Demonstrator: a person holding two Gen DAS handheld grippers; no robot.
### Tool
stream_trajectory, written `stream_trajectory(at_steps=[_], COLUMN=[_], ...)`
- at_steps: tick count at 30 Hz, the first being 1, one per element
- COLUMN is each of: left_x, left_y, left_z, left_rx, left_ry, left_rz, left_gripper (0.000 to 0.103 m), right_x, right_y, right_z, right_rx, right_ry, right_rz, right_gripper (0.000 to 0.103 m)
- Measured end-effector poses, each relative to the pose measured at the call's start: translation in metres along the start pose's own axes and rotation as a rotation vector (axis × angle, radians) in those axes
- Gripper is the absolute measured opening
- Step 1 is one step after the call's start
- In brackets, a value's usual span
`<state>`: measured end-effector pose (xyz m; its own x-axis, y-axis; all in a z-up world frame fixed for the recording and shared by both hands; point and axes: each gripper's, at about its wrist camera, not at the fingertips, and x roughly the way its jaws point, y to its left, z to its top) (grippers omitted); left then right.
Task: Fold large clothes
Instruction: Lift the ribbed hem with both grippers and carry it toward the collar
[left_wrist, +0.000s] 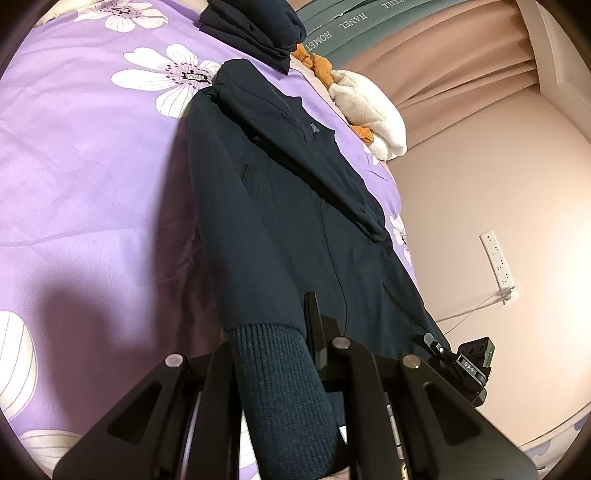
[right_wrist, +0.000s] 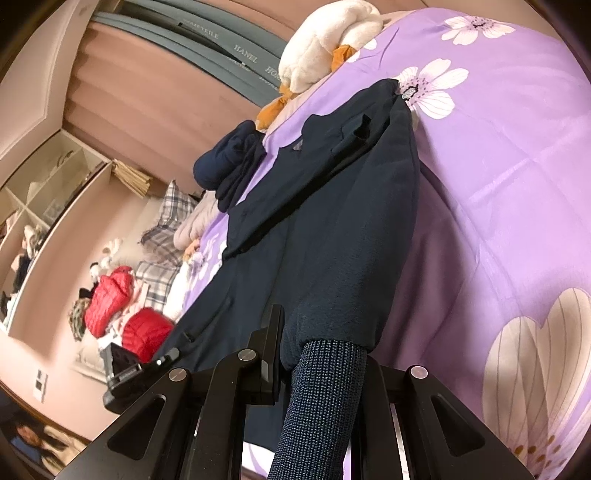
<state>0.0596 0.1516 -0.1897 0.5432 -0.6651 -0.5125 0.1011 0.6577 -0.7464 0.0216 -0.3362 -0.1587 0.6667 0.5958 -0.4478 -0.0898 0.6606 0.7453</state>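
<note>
A purple bedspread (left_wrist: 92, 177) printed with white flowers covers the bed, with a pink wall (left_wrist: 487, 177) beyond its far edge. A dark navy jacket (left_wrist: 295, 221) lies spread on the bedspread, its long axis running away from both cameras toward a white and orange plush toy (left_wrist: 369, 110) and a folded dark garment (left_wrist: 255, 33) at the far end. Wide bare bedspread lies open on the outer side of each sleeve, while the plush toy and folded garment crowd the jacket's far end. The left gripper (left_wrist: 273, 350) is clamped on one ribbed cuff (left_wrist: 284, 391), which runs down between its fingers toward the camera. The right gripper (right_wrist: 325, 369) likewise pinches the other ribbed cuff (right_wrist: 321, 406). Red puffer jackets (right_wrist: 110, 299) sit heaped by the wall in the right view.
</note>
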Motion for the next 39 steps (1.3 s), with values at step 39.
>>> stream_trajectory(at_steps=[39], left_x=[-0.014], left_y=[-0.019], left_z=[0.004], left_rx=[0.09], left_ry=[-0.078], left_rz=[0.002], left_gripper=[0.01], right_x=[-0.008], right_y=[-0.002], right_z=[0.0], right_rx=[-0.002], right_ry=[-0.07], right_rz=[0.107], right_gripper=[0.015])
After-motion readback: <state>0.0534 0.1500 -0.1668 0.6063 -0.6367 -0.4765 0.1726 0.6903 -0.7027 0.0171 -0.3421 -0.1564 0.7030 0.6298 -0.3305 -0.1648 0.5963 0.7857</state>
